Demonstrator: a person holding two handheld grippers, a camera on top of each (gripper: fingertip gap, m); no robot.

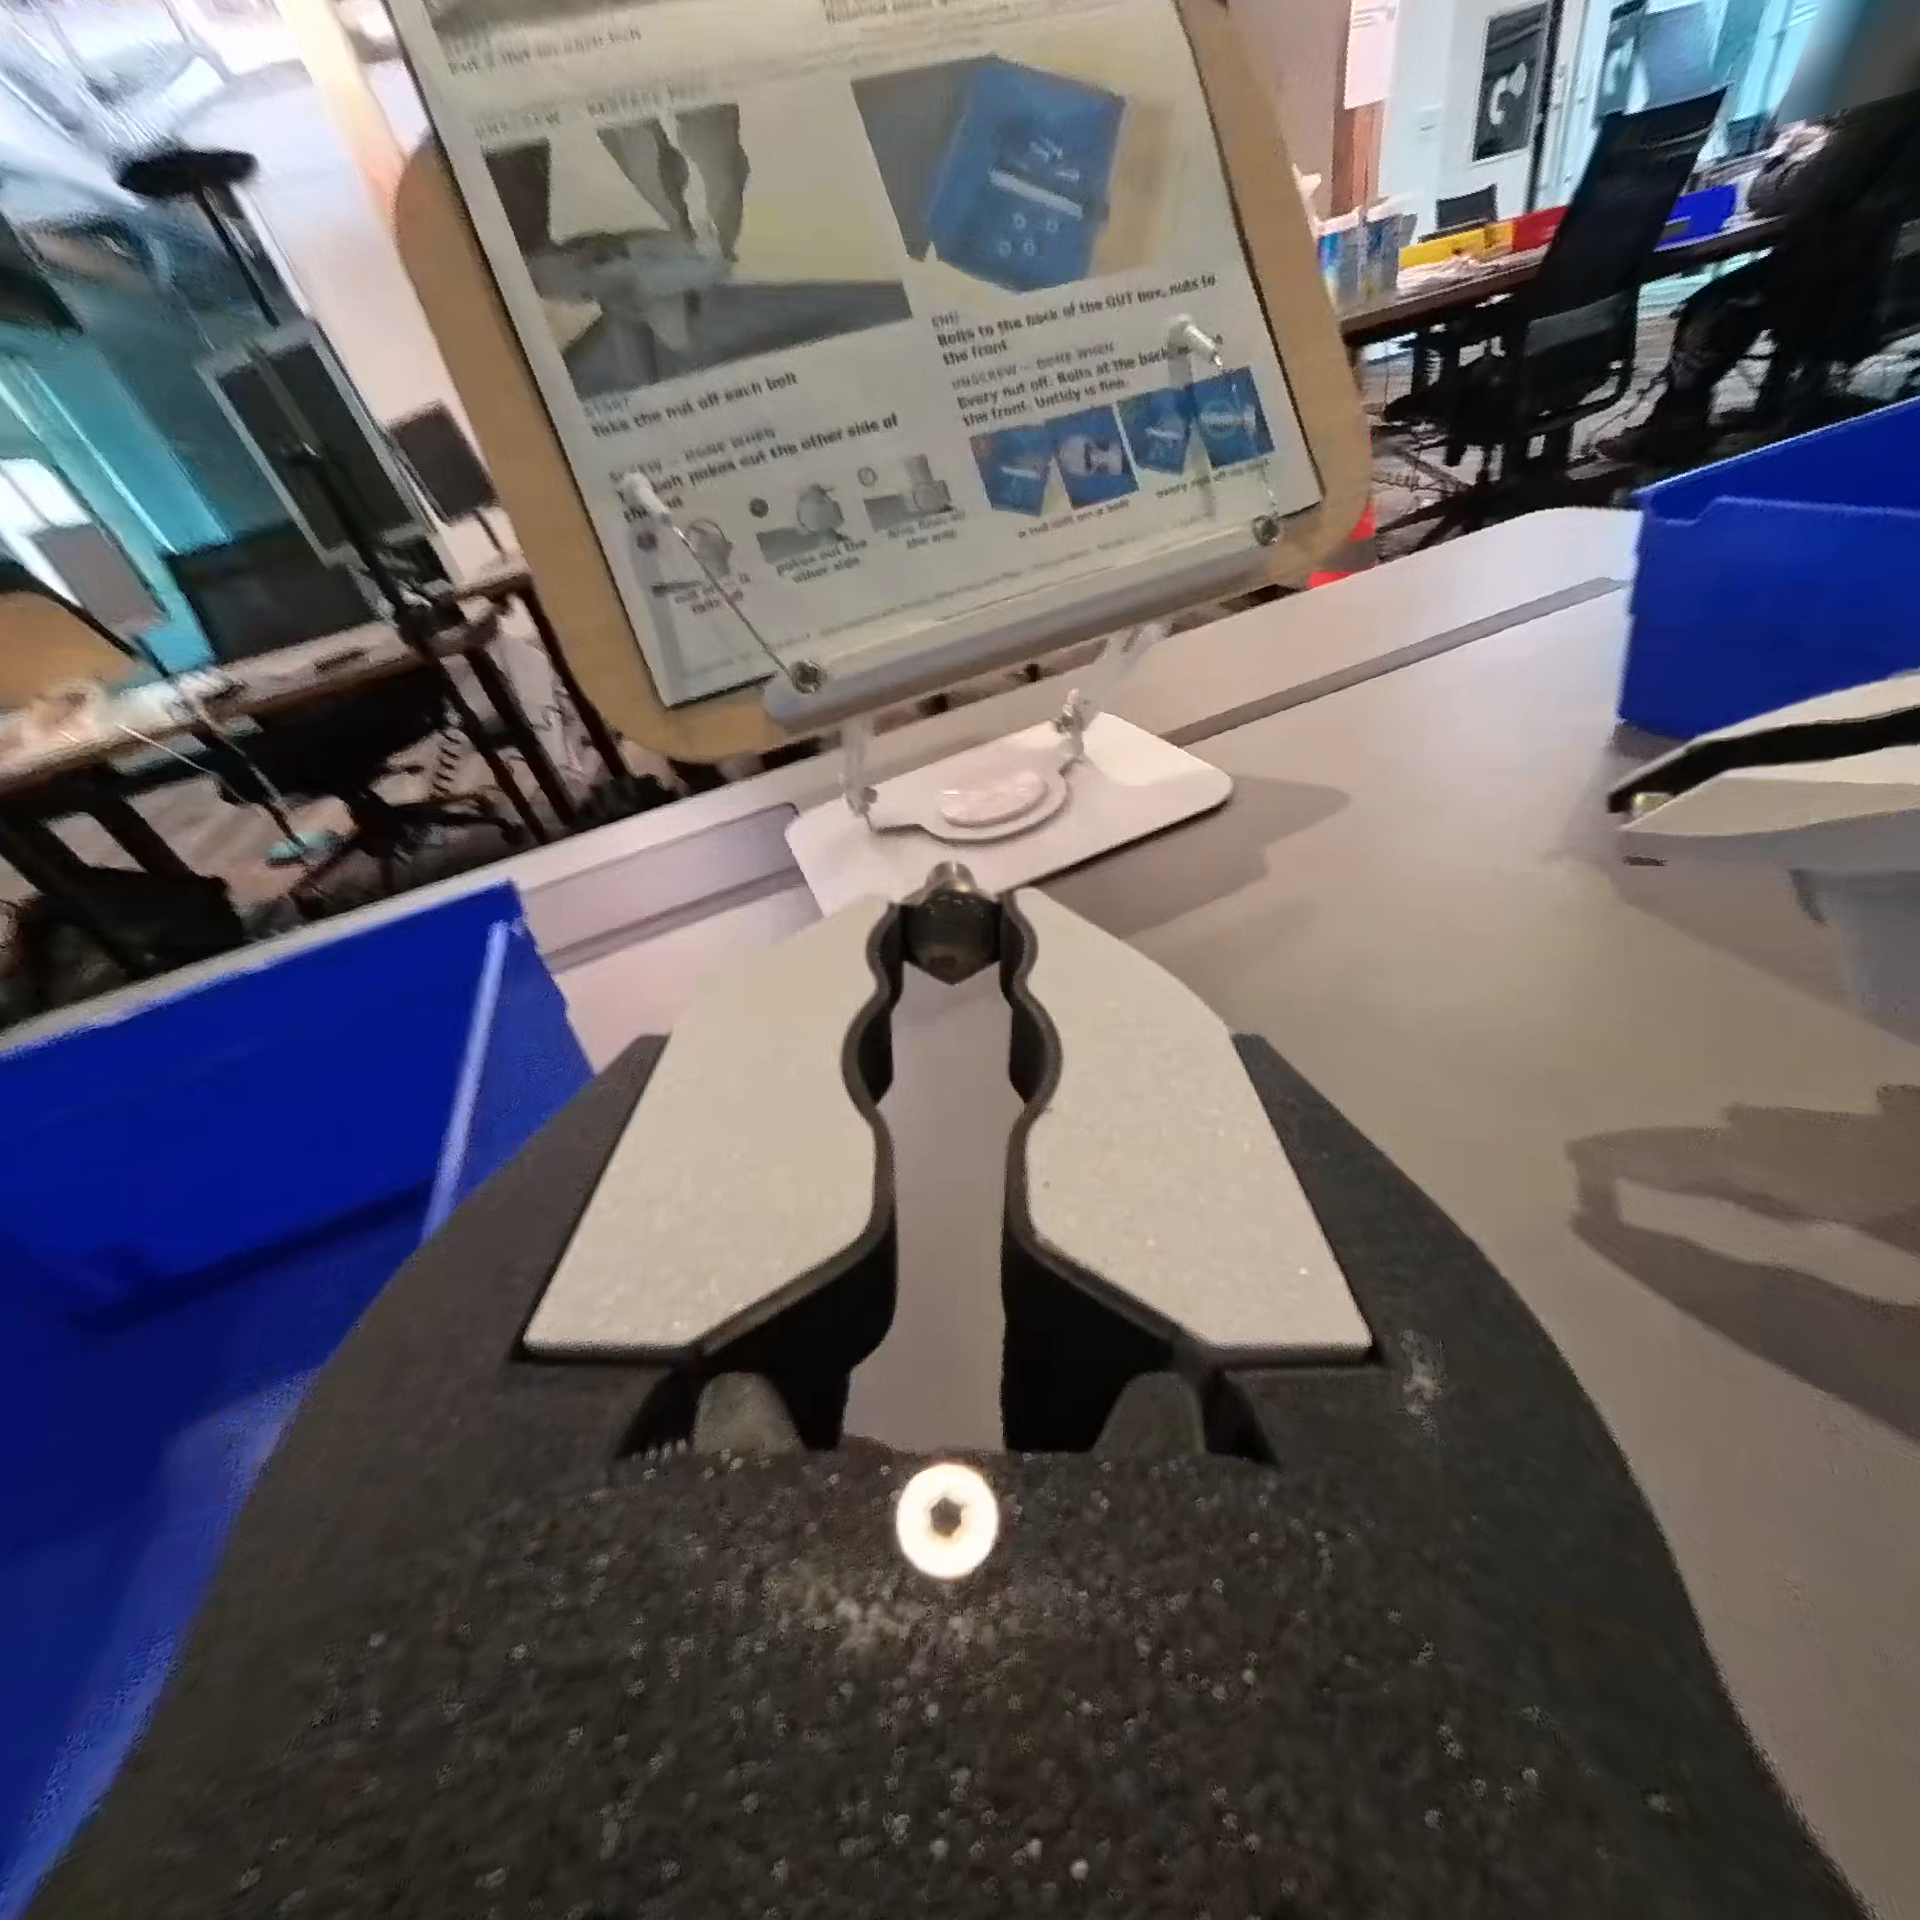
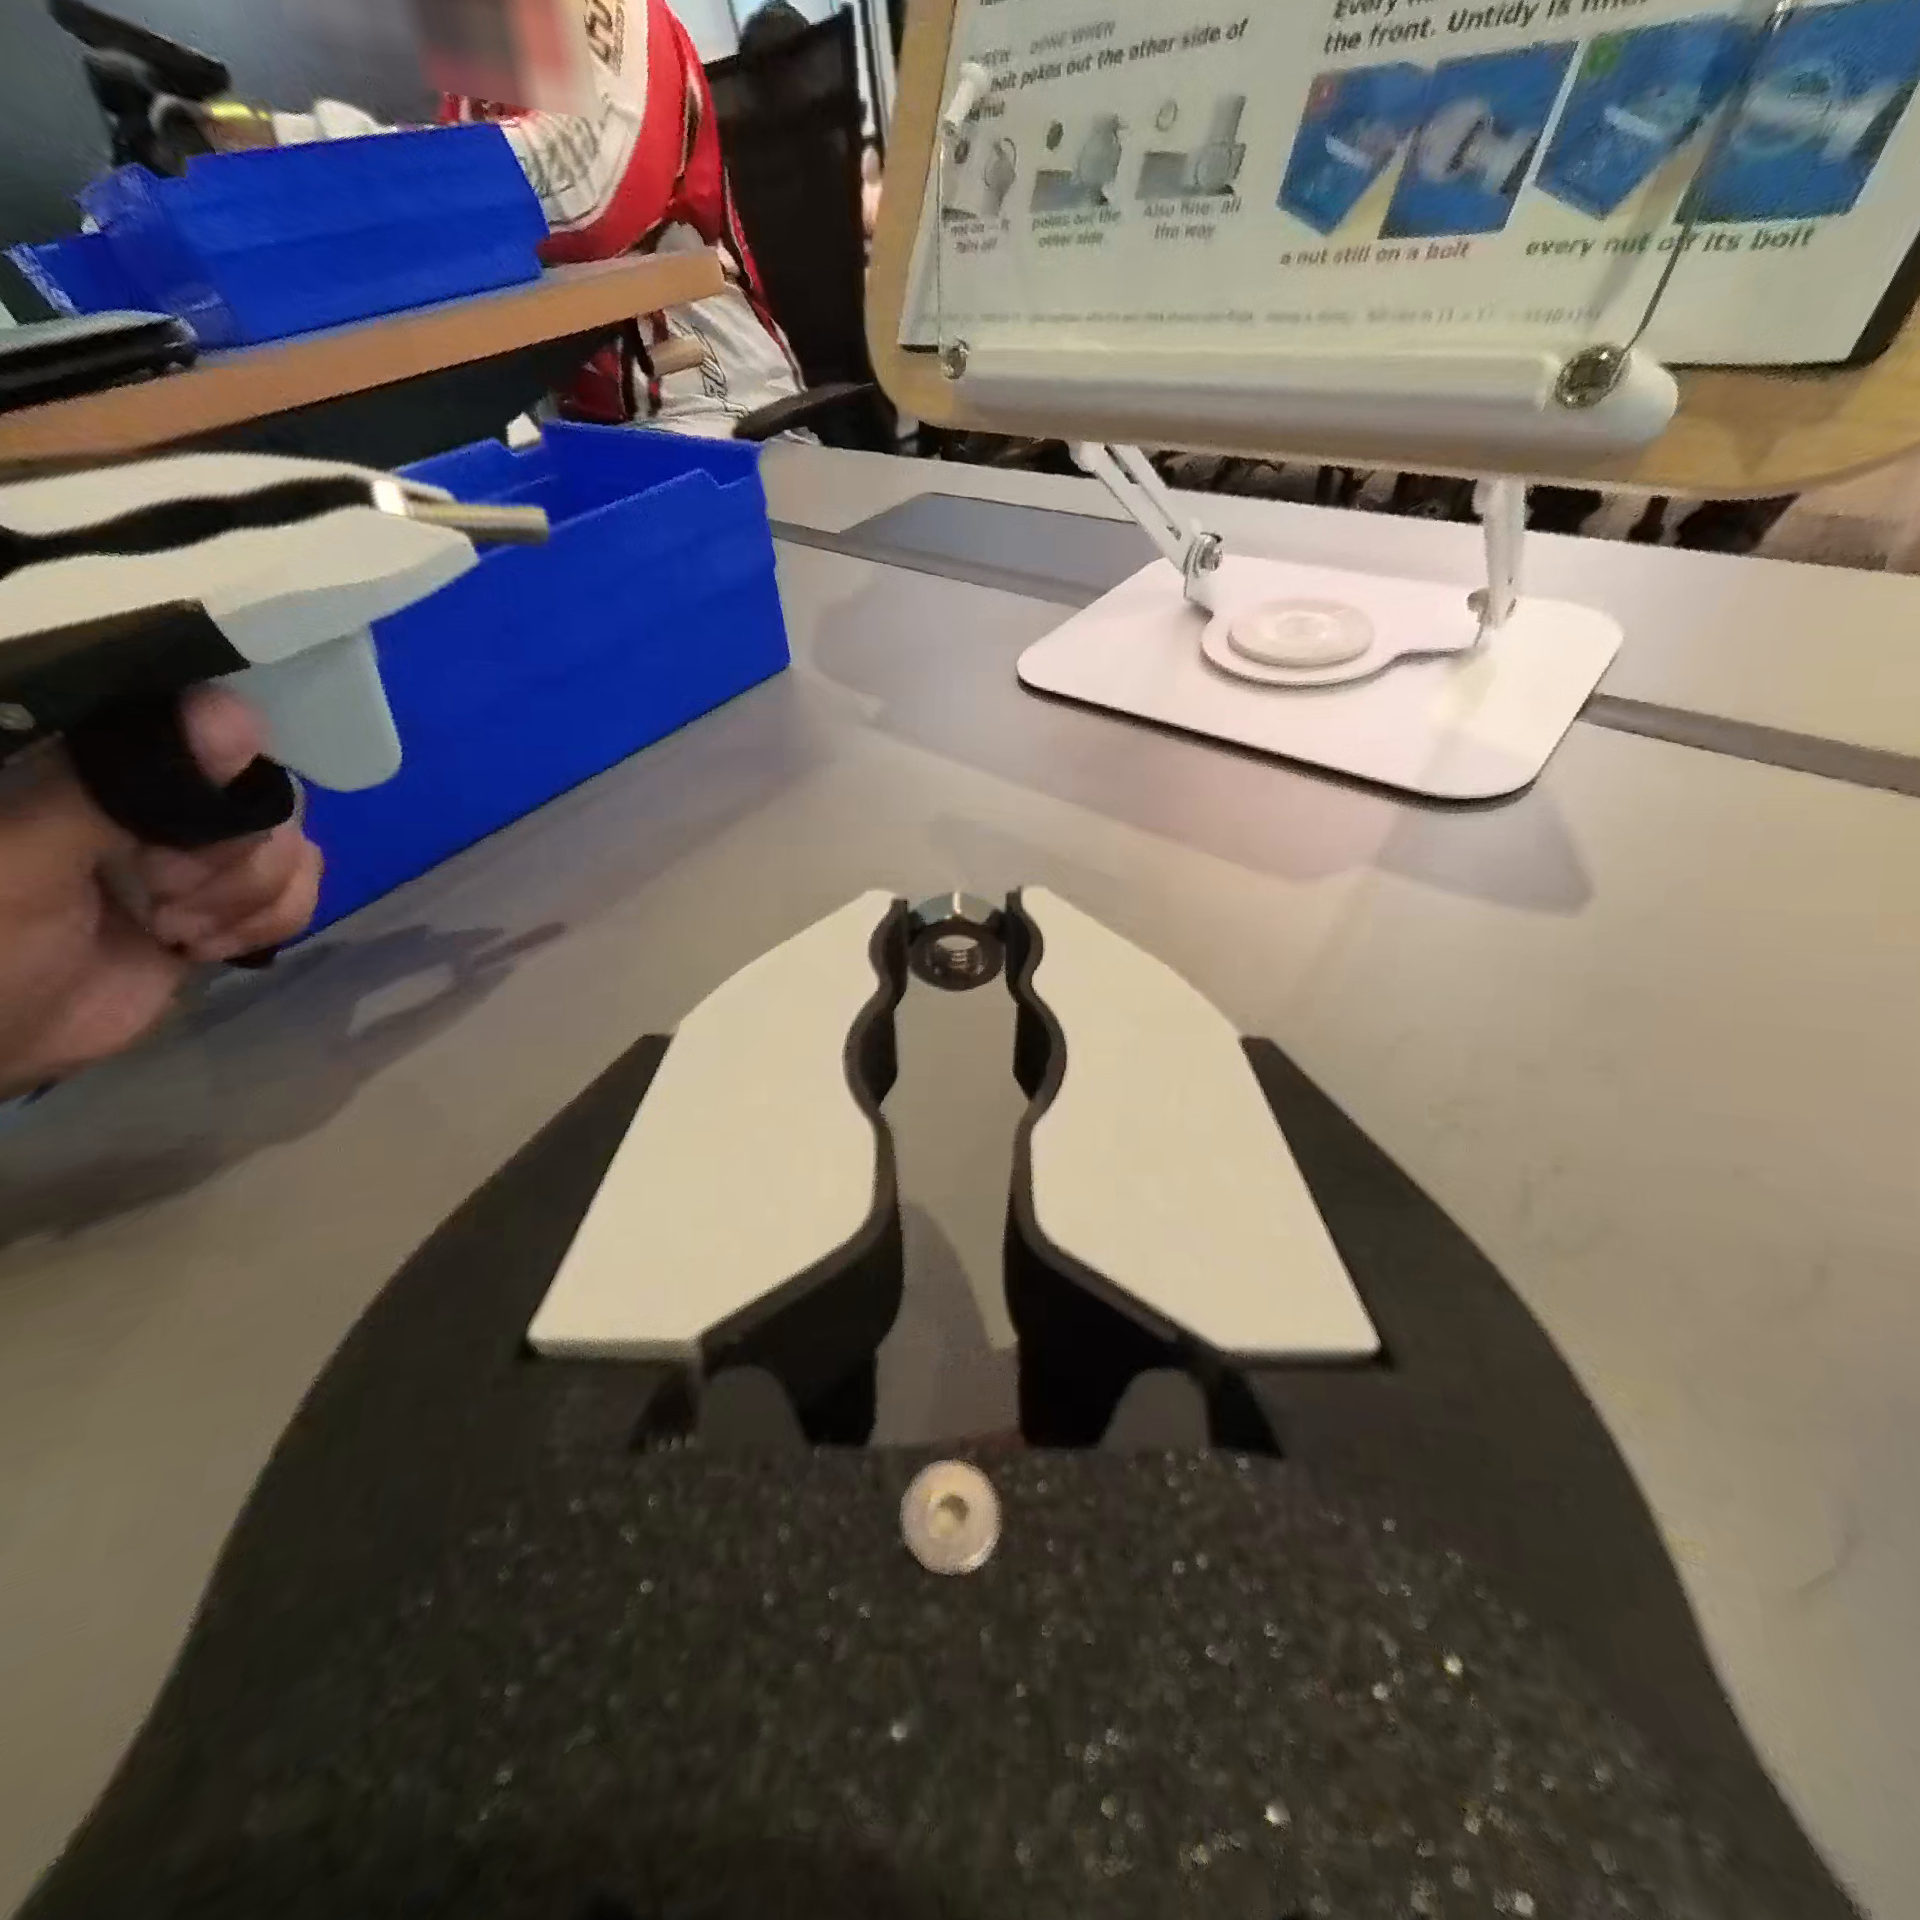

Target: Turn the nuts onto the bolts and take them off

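The left gripper [image 1: 951, 935] is clamped on a bolt [image 1: 943, 928] by its hex head, shank pointing forward, presumably so the thread stays exposed. Beyond stands the instruction board [image 1: 894, 343]. To the right, the right gripper [image 2: 956, 951] pinches a nut [image 2: 951, 954], bore facing the camera, seemingly ready for threading on above the grey table [image 2: 1351, 1039].

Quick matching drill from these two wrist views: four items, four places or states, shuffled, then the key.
1. silver hex nut
2. dark steel bolt
3. blue plastic bin
4. white flat stand base

A. on the grey table, under the tilted instruction board
B. clamped in the left gripper's fingers
C. on the table, beyond the left gripper
D. clamped in the right gripper's fingers

Pairs: 1-D, 2-B, 3-C, 4-A
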